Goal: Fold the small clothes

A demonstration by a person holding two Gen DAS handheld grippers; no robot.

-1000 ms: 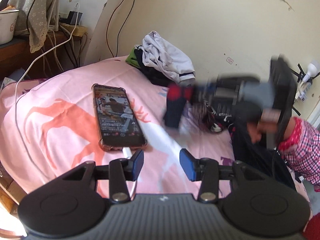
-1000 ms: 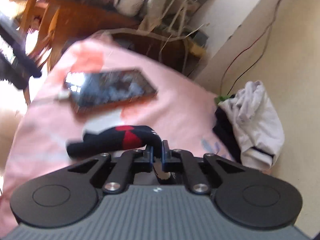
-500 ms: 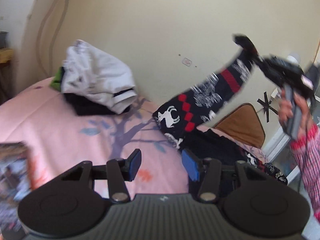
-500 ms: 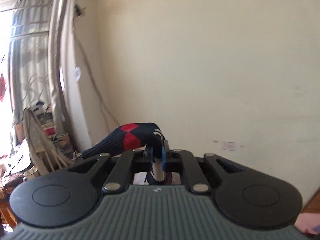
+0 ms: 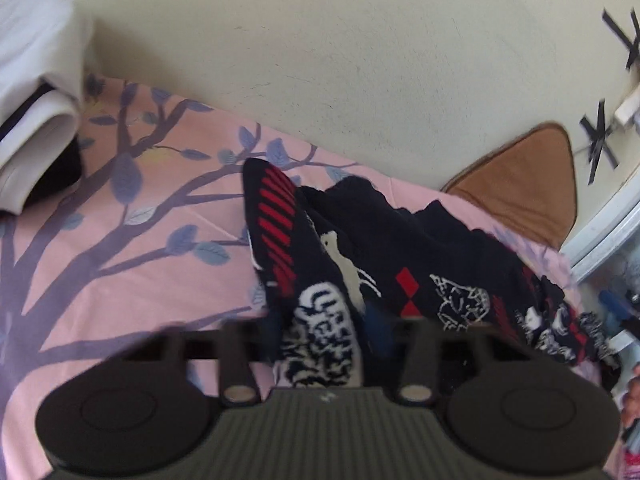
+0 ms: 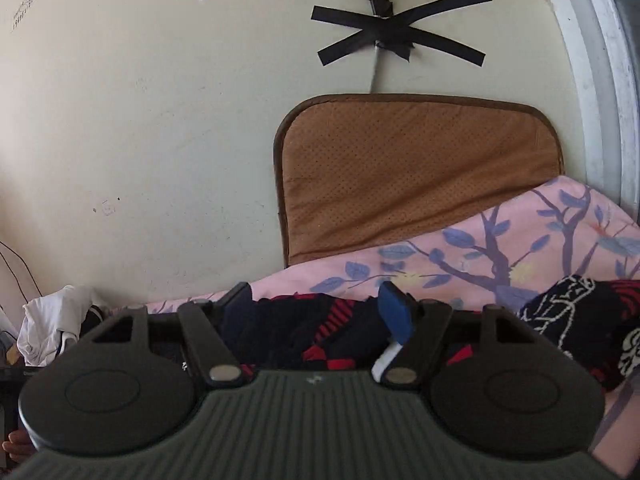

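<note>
We hold the left claw (image 5: 320, 330) round a sock (image 5: 298, 264), grip uncertain through blur; right claw (image 6: 316, 312) released over the pile (image 6: 320, 332), likely to pick.

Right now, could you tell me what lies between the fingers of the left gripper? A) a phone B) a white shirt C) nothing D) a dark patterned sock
D: in the left wrist view, the dark patterned sock, navy with red stripes and white motifs, runs between the fingers of the left gripper and rises over the pink bedsheet; motion blur hides whether the fingers press it.
</note>
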